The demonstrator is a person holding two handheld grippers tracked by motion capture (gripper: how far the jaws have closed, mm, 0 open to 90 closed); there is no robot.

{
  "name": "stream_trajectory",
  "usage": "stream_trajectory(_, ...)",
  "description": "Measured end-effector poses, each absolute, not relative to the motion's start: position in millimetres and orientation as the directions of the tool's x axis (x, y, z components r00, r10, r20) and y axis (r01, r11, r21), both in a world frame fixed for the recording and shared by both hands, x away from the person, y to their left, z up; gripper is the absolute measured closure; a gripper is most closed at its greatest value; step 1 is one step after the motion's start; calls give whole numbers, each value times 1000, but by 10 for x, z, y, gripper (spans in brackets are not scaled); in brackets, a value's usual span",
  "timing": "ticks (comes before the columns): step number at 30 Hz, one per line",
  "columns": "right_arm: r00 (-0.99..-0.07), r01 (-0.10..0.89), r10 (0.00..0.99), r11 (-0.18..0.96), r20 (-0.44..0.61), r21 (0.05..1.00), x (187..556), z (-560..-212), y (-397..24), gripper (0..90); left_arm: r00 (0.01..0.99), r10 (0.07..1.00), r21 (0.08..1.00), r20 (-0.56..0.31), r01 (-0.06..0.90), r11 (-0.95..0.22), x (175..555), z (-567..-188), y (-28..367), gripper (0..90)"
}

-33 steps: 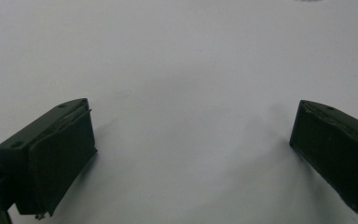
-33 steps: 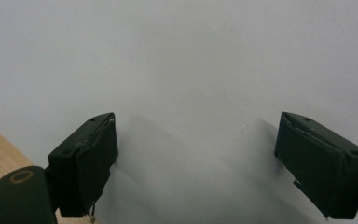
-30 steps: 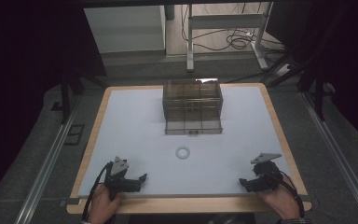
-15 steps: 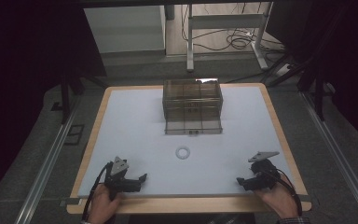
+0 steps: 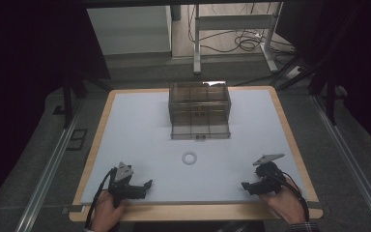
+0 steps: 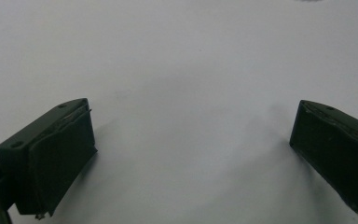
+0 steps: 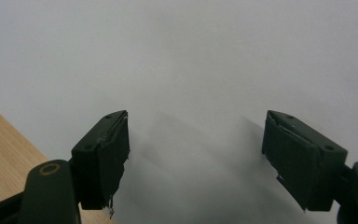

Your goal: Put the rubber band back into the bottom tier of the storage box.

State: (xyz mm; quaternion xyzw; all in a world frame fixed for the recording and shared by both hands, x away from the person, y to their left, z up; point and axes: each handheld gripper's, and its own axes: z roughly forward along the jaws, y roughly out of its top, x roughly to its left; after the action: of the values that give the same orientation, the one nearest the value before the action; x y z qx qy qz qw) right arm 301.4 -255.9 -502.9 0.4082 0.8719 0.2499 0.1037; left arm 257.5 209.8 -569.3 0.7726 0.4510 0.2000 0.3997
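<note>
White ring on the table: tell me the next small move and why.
Probably bring the right gripper forward and inward toward the white ring. Both grippers sit open near the table's front edge, holding nothing, the left gripper likewise, and the ring lies loose on the white table before the drawer box.

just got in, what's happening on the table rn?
Nothing is being handled at this moment. A person holds the left tongs and the right tongs low at the near edge of the white table, both open with nothing between the jaws. A small white ring lies untouched mid-table, just in front of a smoky transparent drawer box whose bottom drawer is pulled out.
</note>
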Motion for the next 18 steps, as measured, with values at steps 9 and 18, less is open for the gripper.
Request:
stream_trajectory(9,-621,683,782,512,47,521,3078,-5009,-2465,232,513,857,798,-52,537,-273,2575,-5693,2097,0)
stream_trajectory(18,-624,685,780,516,49,515,3123,-4977,-2406,232,513,857,798,-52,537,-273,2575,-5693,2097,0)
